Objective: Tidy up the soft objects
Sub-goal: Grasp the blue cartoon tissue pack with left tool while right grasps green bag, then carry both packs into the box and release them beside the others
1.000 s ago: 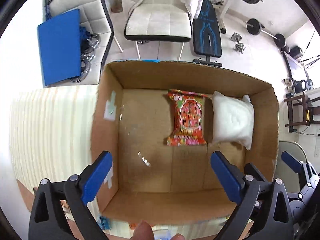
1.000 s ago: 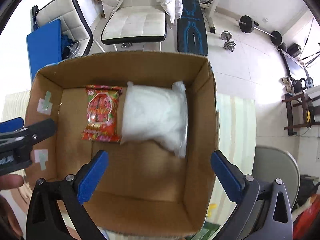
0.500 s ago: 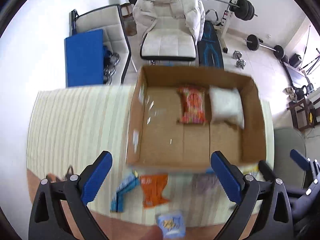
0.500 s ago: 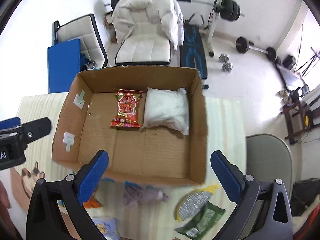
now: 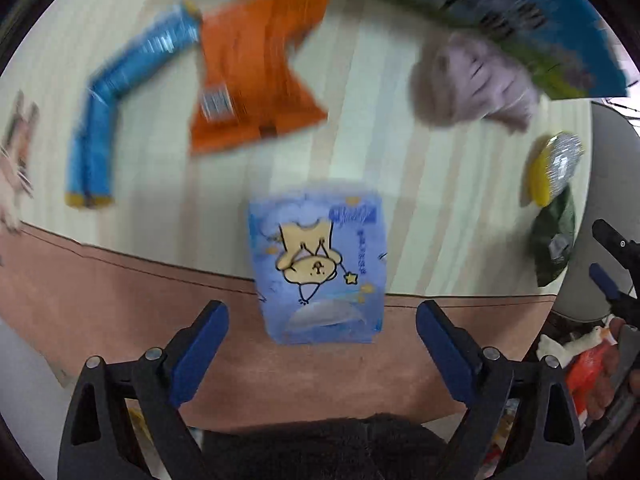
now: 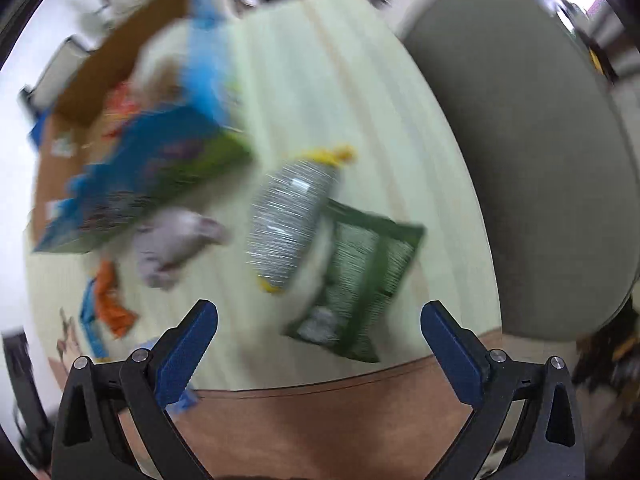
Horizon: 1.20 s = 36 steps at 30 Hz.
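Both tools now low, blue tissue pack point(image 5: 318, 260) centred

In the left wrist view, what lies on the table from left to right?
Blue tube pack → orange packet → blue cartoon tissue pack → grey cloth → yellow-and-silver scrubber.

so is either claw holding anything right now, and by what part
Nothing is held. The left claw is open above the blue cartoon packet, and the right claw is open near the green packet.
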Each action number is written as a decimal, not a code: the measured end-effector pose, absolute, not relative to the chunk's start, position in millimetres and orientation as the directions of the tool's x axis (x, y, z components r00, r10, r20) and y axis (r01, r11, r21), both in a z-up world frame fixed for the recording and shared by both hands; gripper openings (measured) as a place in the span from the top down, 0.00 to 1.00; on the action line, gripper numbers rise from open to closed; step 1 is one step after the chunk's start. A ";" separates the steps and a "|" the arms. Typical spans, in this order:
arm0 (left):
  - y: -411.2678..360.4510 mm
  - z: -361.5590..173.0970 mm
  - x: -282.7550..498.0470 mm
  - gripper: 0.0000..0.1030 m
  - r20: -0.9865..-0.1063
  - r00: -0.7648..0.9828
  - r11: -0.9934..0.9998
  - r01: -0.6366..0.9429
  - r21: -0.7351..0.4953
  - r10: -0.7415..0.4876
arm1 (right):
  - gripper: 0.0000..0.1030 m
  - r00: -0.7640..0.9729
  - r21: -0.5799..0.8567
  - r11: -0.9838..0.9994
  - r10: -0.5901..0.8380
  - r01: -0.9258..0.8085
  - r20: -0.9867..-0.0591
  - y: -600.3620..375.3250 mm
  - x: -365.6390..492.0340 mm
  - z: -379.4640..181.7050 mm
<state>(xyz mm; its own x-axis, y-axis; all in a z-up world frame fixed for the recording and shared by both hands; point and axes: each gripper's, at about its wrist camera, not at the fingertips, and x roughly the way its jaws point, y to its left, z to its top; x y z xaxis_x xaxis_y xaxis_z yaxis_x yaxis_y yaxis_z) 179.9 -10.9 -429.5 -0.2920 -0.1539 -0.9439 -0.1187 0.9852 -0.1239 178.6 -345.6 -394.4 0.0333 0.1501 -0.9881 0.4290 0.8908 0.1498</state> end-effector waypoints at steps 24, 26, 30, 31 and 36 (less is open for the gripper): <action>-57.5 -455.8 181.0 0.59 -0.957 -0.290 1.000 -0.024 -0.019 -0.026 | 0.61 -0.051 0.179 0.862 0.230 0.475 -0.972 -340.8 176.3 -463.5; -52.2 -445.5 181.1 0.59 -0.959 -0.279 0.999 -0.025 -0.036 -0.041 | 0.62 -0.044 0.187 0.874 0.230 0.448 -0.972 -332.0 167.4 -454.3; -52.0 -417.9 173.6 0.60 -0.965 -0.247 0.996 -0.021 -0.086 -0.089 | 0.62 -0.034 0.237 0.892 0.270 0.386 -0.962 -306.2 153.4 -437.9; -53.8 -409.5 172.4 0.60 -0.966 -0.235 0.995 -0.017 -0.102 -0.103 | 0.63 -0.032 0.253 0.895 0.284 0.369 -0.958 -298.8 150.6 -433.1; -58.1 -355.5 177.1 0.60 -0.970 -0.159 0.983 -0.001 -0.185 -0.182 | 0.63 0.008 0.354 0.890 0.367 0.286 -0.930 -259.3 147.1 -392.1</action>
